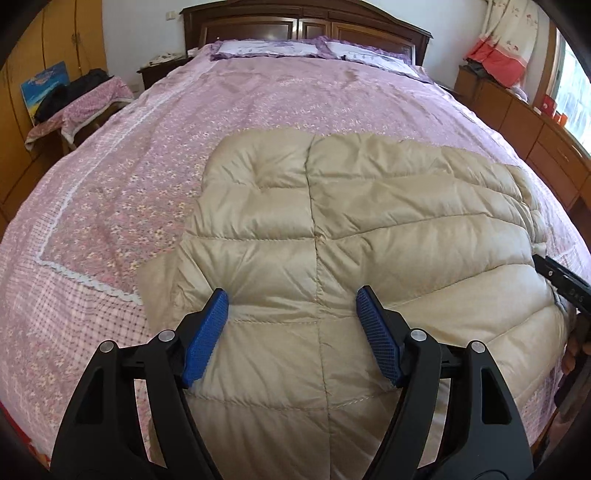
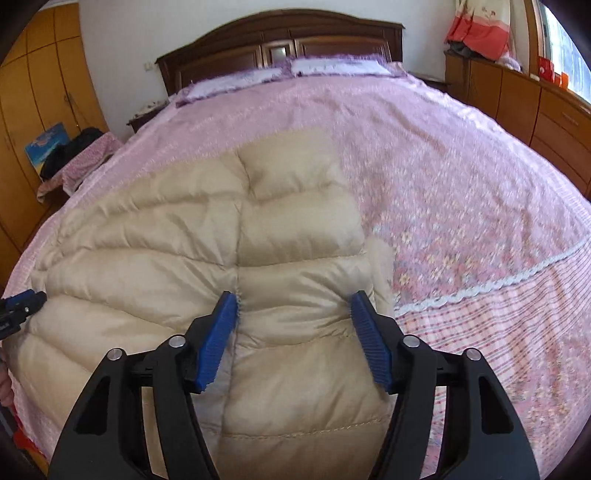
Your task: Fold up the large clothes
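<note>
A beige quilted down jacket lies spread flat on the pink floral bedspread, near the foot of the bed. My left gripper hovers over the jacket's left half with its blue pads wide apart, and only the flat fabric lies under the gap. My right gripper is over the jacket near its right edge, also open, its pads clear of the cloth. Each gripper shows at the edge of the other's view: the right gripper and the left gripper.
A dark wooden headboard and two pillows stand at the far end. Wooden drawers line the right side. On the left are a cloth-covered chair, a nightstand and a wardrobe.
</note>
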`<action>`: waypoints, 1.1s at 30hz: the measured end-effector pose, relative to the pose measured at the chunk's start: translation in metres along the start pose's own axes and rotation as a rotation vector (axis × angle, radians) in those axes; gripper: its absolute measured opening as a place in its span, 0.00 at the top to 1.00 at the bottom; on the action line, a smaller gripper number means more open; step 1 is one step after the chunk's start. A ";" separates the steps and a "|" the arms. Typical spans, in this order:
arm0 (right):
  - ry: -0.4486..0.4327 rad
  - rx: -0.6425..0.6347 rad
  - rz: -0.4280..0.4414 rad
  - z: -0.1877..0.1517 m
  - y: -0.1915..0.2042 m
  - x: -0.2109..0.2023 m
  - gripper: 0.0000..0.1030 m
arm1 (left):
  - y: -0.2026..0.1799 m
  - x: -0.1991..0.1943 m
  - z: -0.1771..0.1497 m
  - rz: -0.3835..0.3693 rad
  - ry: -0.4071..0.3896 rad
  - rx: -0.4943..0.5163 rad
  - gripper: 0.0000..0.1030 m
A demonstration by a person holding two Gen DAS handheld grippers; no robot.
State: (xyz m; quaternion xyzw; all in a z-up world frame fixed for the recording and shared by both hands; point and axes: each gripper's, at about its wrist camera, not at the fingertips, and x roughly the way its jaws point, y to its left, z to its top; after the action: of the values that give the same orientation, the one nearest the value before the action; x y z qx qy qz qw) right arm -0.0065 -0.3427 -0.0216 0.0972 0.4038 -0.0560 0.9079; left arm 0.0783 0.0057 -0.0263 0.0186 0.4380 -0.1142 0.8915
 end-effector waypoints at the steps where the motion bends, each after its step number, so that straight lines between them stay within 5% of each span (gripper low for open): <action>1: 0.005 0.007 0.006 -0.001 -0.002 0.004 0.37 | -0.001 0.002 0.001 -0.002 0.001 -0.001 0.30; 10: 0.001 0.046 0.024 -0.005 -0.006 0.002 0.36 | -0.005 -0.005 0.001 0.024 0.010 -0.007 0.29; 20: -0.084 0.127 0.111 -0.008 -0.032 -0.063 0.18 | -0.025 -0.057 0.000 -0.079 -0.017 0.012 0.23; 29: -0.019 0.281 0.135 -0.023 -0.069 -0.068 0.16 | -0.055 -0.057 -0.011 -0.122 0.035 0.041 0.23; 33: 0.018 0.368 0.231 -0.033 -0.083 -0.059 0.16 | -0.065 -0.052 -0.015 -0.143 0.062 0.057 0.23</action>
State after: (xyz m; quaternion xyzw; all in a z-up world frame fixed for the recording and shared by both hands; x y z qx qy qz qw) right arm -0.0847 -0.4146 -0.0099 0.3075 0.3809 -0.0233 0.8717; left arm 0.0217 -0.0454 0.0095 0.0163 0.4622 -0.1895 0.8661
